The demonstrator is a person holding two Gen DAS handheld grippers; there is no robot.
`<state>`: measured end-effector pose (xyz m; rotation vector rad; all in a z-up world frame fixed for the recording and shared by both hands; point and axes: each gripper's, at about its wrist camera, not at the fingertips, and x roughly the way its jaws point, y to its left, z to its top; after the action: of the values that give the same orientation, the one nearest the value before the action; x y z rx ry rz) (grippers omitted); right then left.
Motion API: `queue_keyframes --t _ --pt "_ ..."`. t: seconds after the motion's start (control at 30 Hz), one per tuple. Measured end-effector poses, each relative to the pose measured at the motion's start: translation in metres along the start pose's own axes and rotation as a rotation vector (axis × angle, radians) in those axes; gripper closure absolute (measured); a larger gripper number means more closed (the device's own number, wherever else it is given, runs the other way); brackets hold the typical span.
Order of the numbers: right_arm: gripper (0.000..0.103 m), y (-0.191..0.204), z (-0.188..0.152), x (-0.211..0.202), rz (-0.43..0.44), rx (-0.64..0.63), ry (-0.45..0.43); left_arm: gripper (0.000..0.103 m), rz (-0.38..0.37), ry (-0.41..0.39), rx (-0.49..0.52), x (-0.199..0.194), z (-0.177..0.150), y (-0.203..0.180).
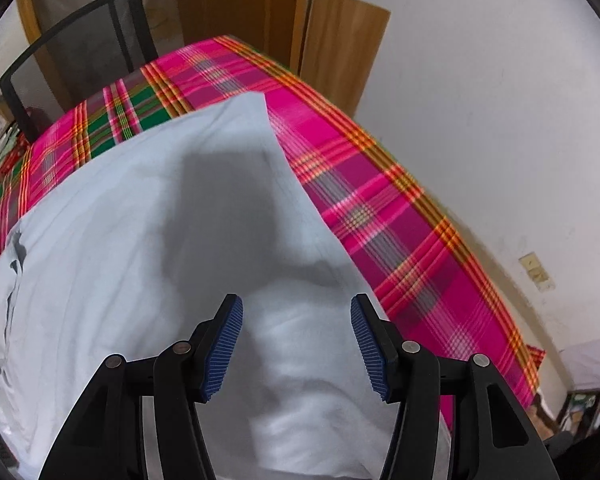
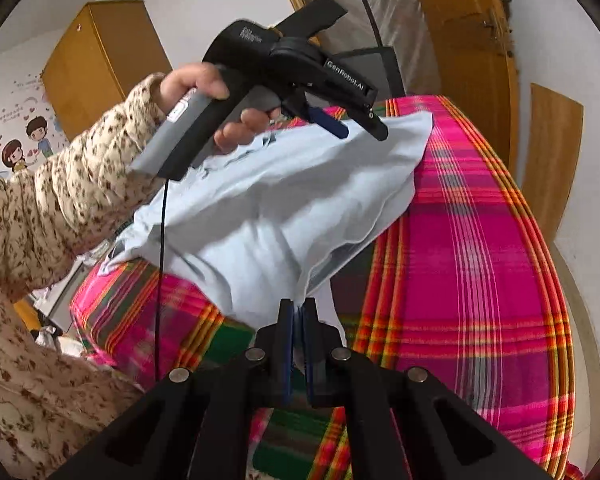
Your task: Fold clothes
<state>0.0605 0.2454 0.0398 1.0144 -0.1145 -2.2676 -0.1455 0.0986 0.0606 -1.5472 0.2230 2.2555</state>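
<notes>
A pale blue garment (image 1: 148, 240) lies on a table covered by a pink plaid cloth (image 1: 400, 216). My left gripper (image 1: 297, 312) is open and empty, hovering just above the garment. In the right wrist view the garment (image 2: 268, 208) is lifted and bunched. My right gripper (image 2: 299, 308) is shut on a fold of its lower edge and holds it above the plaid cloth (image 2: 460, 280). The left gripper (image 2: 356, 126) shows there too, held in a hand over the garment's far side, jaws apart.
A black mesh chair (image 1: 80, 52) stands behind the table's far left. A wooden door (image 1: 240, 0) and a leaning board (image 1: 340, 52) are at the back. A white wall (image 1: 500, 100) runs along the table's right edge. The person's patterned sleeve (image 2: 52, 200) is at left.
</notes>
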Motion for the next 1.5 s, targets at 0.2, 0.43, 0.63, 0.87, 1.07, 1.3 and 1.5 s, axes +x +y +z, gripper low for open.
queue_keyframes --t 0.2,0.43,0.63,0.87,1.07,1.3,1.5 --pt "0.099 -0.018 -0.02 0.009 0.097 0.117 0.089 0.044 0.032 0.034 -0.043 0.012 0.008 0.002" --pt "0.099 -0.02 -0.023 0.017 0.123 0.127 0.119 0.044 0.075 0.032 -0.049 0.02 0.03 0.001" --pt "0.099 -0.022 -0.023 0.021 0.134 0.136 0.131 0.044 0.071 0.056 -0.095 0.038 0.067 0.007" --pt "0.099 -0.031 -0.02 0.018 0.12 0.168 0.12 0.044 0.113 0.073 -0.126 0.062 0.1 0.017" --pt "0.099 -0.036 -0.02 0.02 0.127 0.199 0.119 0.044 0.169 0.05 -0.108 0.07 0.134 0.031" --pt "0.099 -0.04 -0.016 0.021 0.122 0.237 0.128 0.044 0.199 0.004 -0.064 0.082 0.164 0.045" --pt "0.099 -0.04 -0.012 0.023 0.107 0.236 0.151 0.044 0.14 -0.026 -0.016 0.096 0.171 0.05"
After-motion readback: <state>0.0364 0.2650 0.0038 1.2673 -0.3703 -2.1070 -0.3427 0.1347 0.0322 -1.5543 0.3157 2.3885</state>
